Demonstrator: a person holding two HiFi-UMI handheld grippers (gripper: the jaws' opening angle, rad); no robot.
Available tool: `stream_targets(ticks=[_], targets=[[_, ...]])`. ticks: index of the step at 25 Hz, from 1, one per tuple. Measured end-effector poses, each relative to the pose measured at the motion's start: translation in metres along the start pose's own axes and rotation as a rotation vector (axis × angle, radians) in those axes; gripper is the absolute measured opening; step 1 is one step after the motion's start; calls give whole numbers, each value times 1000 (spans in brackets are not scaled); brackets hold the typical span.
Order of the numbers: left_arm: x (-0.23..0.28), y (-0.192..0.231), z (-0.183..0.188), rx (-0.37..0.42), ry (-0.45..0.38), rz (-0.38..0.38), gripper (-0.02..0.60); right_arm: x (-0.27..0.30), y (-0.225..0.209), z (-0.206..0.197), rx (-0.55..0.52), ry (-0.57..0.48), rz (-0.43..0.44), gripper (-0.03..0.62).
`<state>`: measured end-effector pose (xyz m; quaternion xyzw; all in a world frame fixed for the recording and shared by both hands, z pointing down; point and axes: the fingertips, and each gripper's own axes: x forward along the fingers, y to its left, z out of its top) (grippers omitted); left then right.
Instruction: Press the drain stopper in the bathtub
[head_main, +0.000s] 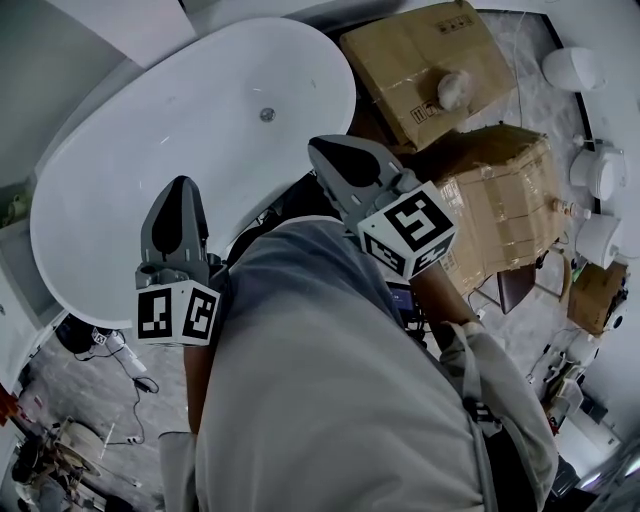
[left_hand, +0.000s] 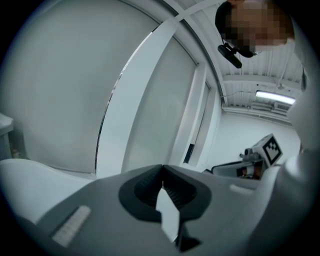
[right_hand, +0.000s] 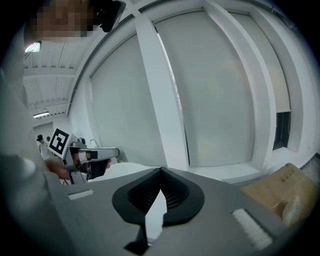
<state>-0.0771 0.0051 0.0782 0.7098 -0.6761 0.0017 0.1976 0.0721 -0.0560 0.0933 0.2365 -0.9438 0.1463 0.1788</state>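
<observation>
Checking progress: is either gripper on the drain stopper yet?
No. In the head view the stopper lies bare in the tub, with the left gripper and right gripper both clear of it.

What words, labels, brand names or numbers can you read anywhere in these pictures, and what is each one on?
No text here reads clearly.
Upper cardboard box: dark printed marks on its side, too small to read.
Left claw and right claw: black-and-white square marker patterns, no letters or numbers.
Bathtub: no print visible.
</observation>
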Motion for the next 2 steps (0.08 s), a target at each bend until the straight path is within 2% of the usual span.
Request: stream_targets(ticks=[2], targets=[[0,1,-3,-4,14,-7,0,-1,4,-2,-8,9,3,-9]])
